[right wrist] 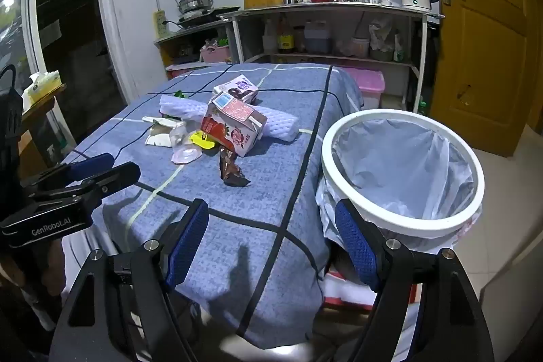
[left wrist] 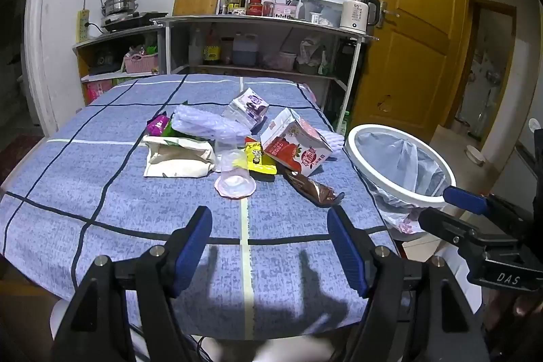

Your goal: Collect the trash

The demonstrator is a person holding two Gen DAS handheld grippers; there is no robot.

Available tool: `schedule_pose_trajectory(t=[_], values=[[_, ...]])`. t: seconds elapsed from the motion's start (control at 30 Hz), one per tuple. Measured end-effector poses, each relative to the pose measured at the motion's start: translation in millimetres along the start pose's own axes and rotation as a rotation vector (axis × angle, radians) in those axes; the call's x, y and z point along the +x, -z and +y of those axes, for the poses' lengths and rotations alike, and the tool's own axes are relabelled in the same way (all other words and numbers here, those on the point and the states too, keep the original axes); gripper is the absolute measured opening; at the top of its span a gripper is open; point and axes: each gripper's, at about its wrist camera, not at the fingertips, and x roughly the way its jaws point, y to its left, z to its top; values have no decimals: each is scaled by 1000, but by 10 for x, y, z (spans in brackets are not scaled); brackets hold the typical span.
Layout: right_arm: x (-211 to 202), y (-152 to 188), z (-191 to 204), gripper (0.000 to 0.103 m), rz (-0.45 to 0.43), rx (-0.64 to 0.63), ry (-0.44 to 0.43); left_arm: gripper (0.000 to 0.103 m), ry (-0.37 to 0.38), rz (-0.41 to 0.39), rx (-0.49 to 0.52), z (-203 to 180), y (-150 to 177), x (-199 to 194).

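A pile of trash lies mid-table: a red strawberry milk carton (left wrist: pixel 295 141) (right wrist: pixel 234 122), a purple carton (left wrist: pixel 249 107) (right wrist: pixel 237 88), a clear plastic cup (left wrist: pixel 234 172) (right wrist: pixel 185 148), a white paper bag (left wrist: pixel 178 156), a yellow wrapper (left wrist: pixel 259 158) and a brown wrapper (left wrist: pixel 314 189) (right wrist: pixel 230 170). A white-rimmed bin with a bag liner (left wrist: pixel 400 165) (right wrist: pixel 404 172) stands at the table's right edge. My left gripper (left wrist: pixel 269 246) is open and empty over the near table. My right gripper (right wrist: pixel 271 246) is open and empty by the bin.
The table has a blue checked cloth (left wrist: pixel 101 178) (right wrist: pixel 271 192). Shelves with bottles, a kettle (left wrist: pixel 356 11) and a cutting board stand behind. A yellow door (left wrist: pixel 414 22) is at the right. A pink box (right wrist: pixel 371 87) sits on the floor.
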Motion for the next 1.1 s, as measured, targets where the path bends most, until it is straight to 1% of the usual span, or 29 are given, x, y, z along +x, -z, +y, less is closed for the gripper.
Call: schedule_pose_trajectory(t=[1.1], values=[[-11, -11, 34, 77, -3, -3, -2, 72, 0, 3, 2, -1, 0, 2]])
